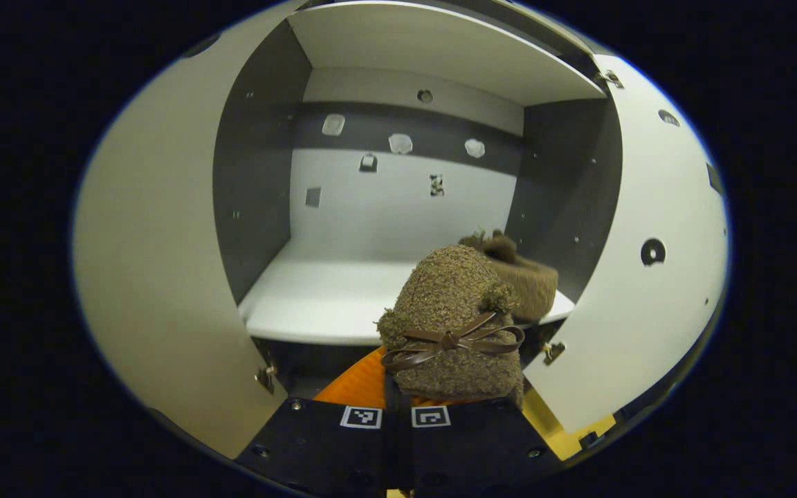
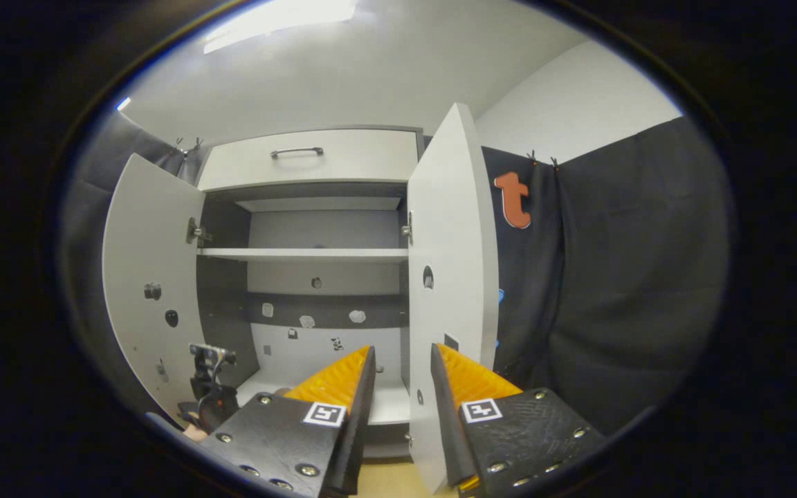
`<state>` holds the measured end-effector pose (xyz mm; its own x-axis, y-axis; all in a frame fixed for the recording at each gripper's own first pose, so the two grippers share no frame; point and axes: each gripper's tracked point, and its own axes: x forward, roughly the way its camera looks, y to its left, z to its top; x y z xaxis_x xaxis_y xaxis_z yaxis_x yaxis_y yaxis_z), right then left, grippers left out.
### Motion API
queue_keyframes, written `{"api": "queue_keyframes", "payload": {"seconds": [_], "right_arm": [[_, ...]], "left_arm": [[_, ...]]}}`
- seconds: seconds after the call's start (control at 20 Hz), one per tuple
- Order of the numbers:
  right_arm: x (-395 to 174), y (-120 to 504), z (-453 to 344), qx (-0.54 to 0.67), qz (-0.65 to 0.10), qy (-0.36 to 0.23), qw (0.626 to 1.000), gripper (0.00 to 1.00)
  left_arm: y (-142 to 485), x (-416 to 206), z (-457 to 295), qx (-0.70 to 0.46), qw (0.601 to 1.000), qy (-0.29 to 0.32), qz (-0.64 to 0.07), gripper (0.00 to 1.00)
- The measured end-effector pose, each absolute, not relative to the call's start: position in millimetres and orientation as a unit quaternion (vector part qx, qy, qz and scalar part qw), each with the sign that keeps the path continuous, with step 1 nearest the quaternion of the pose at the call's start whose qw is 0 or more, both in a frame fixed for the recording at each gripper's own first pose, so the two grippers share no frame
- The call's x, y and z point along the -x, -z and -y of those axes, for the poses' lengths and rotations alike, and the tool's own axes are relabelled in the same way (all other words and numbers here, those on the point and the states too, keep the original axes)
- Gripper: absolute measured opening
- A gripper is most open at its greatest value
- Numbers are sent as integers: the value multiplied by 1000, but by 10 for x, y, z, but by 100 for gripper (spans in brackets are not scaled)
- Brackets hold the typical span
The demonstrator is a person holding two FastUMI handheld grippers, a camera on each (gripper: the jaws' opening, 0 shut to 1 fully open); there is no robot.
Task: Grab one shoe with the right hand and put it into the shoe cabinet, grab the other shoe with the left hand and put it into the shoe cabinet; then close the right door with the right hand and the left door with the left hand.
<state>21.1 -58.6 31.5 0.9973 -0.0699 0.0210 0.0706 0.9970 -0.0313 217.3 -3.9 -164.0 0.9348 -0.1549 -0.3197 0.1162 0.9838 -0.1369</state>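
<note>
My left claw (image 1: 440, 398) pinches 1 fuzzy shoe (image 1: 455, 325), long axis pointing into the cabinet (image 1: 398, 207); the other shoe (image 1: 519, 277) lies on its shelf (image 1: 315, 304). My right claw (image 2: 402, 387) hangs spread, empty.

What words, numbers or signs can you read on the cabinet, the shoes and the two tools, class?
No readable text here.
Square markers on the left tool and right tool: coded patterns, not words.
Stickers on the cabinet back wall: too small to read.
Shoe held by the left tool: no label visible.
</note>
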Motion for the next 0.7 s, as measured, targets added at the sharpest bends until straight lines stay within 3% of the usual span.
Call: {"api": "queue_keyframes", "payload": {"seconds": [0.05, 0.1, 0.15, 0.2, 0.4, 0.45, 0.5, 0.55, 0.7], "right_arm": [[-196, -324, 586, 15, 11, 34, 999, 42], [-187, -324, 576, 14, 11, 32, 999, 47], [-173, -330, 568, 13, 10, 30, 999, 42], [-163, -331, 567, 13, 10, 29, 999, 47], [-137, -308, 588, 18, 6, 31, 999, 46], [-126, -300, 598, 18, 4, 31, 999, 41], [-121, -302, 602, 17, 4, 32, 999, 46], [-109, -303, 604, 17, 4, 32, 999, 41], [-80, -300, 629, 19, 3, 35, 999, 41]], "left_arm": [[1526, -2297, -1, 55, 984, 64, -159, 1], [1423, -2420, -25, 53, 985, 59, -155, 1], [1365, -2540, -56, 51, 985, 54, -153, 1], [1329, -2651, -75, 51, 986, 47, -154, 1], [1301, -3189, -163, 55, 985, 19, -160, 1], [1321, -3278, -172, 52, 985, 15, -165, 1], [1330, -3380, -196, 47, 985, 10, -168, 1], [1346, -3493, -228, 40, 984, 5, -171, 1], [1428, -3737, -284, 33, 983, -6, -183, 1]]}}
